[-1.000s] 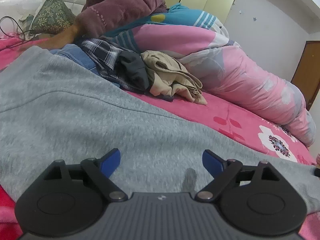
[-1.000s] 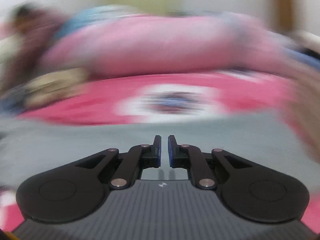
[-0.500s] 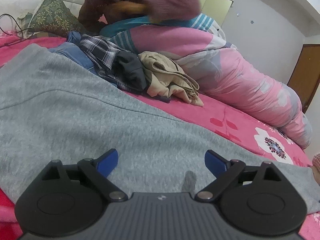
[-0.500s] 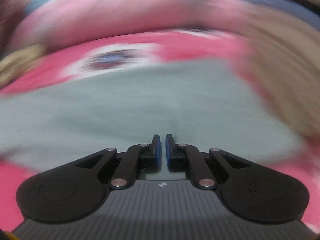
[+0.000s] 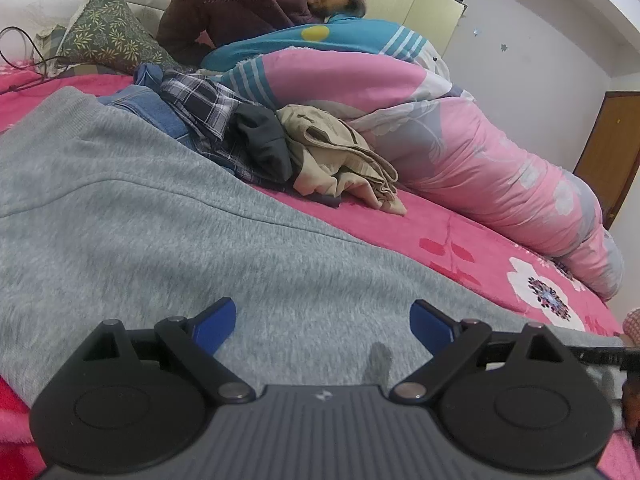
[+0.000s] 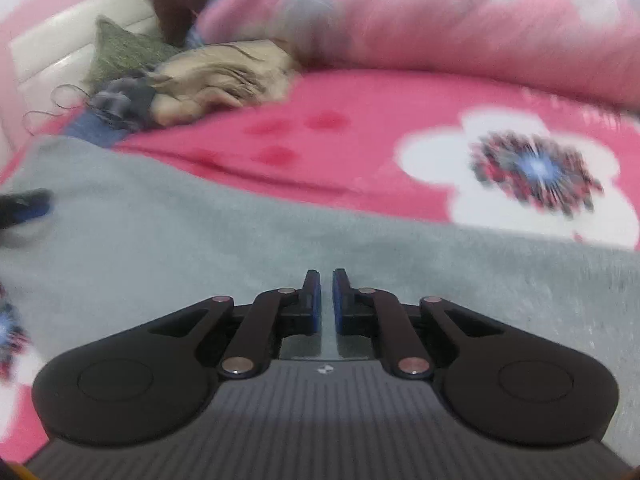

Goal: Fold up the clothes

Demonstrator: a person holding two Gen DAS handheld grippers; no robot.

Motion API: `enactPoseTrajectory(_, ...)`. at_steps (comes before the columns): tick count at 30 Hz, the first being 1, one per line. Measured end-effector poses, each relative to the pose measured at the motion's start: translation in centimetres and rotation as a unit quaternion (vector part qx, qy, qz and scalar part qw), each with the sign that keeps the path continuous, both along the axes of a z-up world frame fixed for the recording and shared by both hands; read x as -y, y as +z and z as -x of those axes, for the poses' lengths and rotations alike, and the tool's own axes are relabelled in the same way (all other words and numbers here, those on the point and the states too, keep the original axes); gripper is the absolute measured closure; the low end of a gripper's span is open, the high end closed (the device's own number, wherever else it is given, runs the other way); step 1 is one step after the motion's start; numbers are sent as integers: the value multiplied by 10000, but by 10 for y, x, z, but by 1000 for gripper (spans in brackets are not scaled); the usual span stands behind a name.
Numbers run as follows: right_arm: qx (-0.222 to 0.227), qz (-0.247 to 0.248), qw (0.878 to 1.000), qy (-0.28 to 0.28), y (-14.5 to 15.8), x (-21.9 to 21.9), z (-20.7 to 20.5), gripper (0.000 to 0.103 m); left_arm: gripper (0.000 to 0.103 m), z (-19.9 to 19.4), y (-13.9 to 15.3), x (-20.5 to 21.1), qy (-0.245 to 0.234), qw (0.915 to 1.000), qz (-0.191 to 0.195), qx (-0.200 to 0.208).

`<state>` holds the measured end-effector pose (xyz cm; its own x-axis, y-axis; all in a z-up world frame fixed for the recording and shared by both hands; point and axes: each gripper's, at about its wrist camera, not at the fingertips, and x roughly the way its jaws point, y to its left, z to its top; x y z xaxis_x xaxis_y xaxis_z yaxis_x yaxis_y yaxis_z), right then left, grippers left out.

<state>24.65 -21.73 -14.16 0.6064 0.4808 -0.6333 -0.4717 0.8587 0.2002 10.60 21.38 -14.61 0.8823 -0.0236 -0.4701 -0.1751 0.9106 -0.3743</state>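
A grey sweatshirt [image 5: 168, 216] lies spread over the pink flowered bedspread [image 5: 472, 240]. My left gripper [image 5: 322, 312] hovers low over the cloth, open, with nothing between its blue pads [image 5: 214, 322]. In the right wrist view the same grey sweatshirt [image 6: 200, 236] fills the lower half. My right gripper [image 6: 327, 280] is just above it near its far edge, its jaws closing to a thin slit. No cloth shows between its pads. The left gripper's fingertip [image 6: 24, 204] pokes in at the left edge there.
Behind the sweatshirt is a heap of other clothes: jeans [image 5: 160, 112], a plaid shirt [image 5: 200, 100], a dark item [image 5: 264, 144] and beige trousers [image 5: 336, 152]. A rolled pink quilt [image 5: 480, 160] runs along the far side. A person in a purple jacket [image 5: 248, 4] sits by a green pillow [image 5: 108, 36].
My right gripper has swung across and down over the sweatshirt, its view turning toward the clothes heap. The left gripper has held still. The person at the back has sat up.
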Motion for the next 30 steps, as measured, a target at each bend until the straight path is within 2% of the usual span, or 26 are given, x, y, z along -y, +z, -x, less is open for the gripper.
enactPoseTrajectory(2,-3,-44,9960,-891,6,51,-28,103,6,0,0,-1,-22,10000,28,22)
enactPoseTrajectory(3,39,84,9879,-1546,7,80,-41,103,6,0,0,-1,-26,10000,32,28)
enactPoseTrajectory(6,-80,-203,9520,-3052,2,176,-60,103,6,-1,0,-1,-31,10000,27,29)
enactPoseTrajectory(8,130,115,9244,-3809,12,207,-55,102,6,-1,0,-1,-29,10000,15,25)
enactPoseTrajectory(9,275,268,9206,-3886,17,208,-51,97,6,-2,0,-1,-28,10000,0,20)
enactPoseTrajectory(10,419,391,9182,-3920,22,206,-47,97,6,-2,0,-1,-26,10000,-16,13)
enactPoseTrajectory(12,500,87,9395,-3388,29,188,-33,97,6,-3,0,0,-18,10000,-45,1)
enactPoseTrajectory(15,311,-372,9774,-2058,22,140,-2,97,6,-3,1,2,-9,10000,-93,-18)
enactPoseTrajectory(17,7,-442,9877,-1499,7,126,13,97,6,-3,1,2,-10,9999,-106,-24)
enactPoseTrajectory(18,21,-278,9880,-1521,1,132,18,98,6,-3,1,2,-11,9999,-107,-24)
enactPoseTrajectory(19,62,-352,9839,-1752,-3,152,20,101,6,-3,1,2,-11,9999,-105,-22)
enactPoseTrajectory(20,20,-557,9725,-2263,-5,178,21,102,6,-2,1,2,-11,9999,-105,-22)
enactPoseTrajectory(22,-21,-817,9363,-3416,-7,230,28,103,6,-2,1,2,-8,9999,-117,-28)
enactPoseTrajectory(24,123,-468,9067,-4189,-2,263,52,103,6,-2,1,3,-1,9999,-142,-38)
enactPoseTrajectory(25,213,-256,8993,-4360,-1,268,66,103,6,-3,1,4,3,9999,-155,-43)
enactPoseTrajectory(26,324,-143,8958,-4431,3,265,79,103,6,-3,1,4,7,9998,-170,-49)
enactPoseTrajectory(28,554,30,8892,-4541,10,255,103,95,6,-3,1,6,13,9997,-214,-70)
enactPoseTrajectory(29,765,97,8915,-4463,13,242,108,95,6,-4,1,6,15,9997,-240,-83)
enactPoseTrajectory(30,945,20,9019,-4215,15,229,113,95,6,-4,1,7,16,9996,-260,-93)
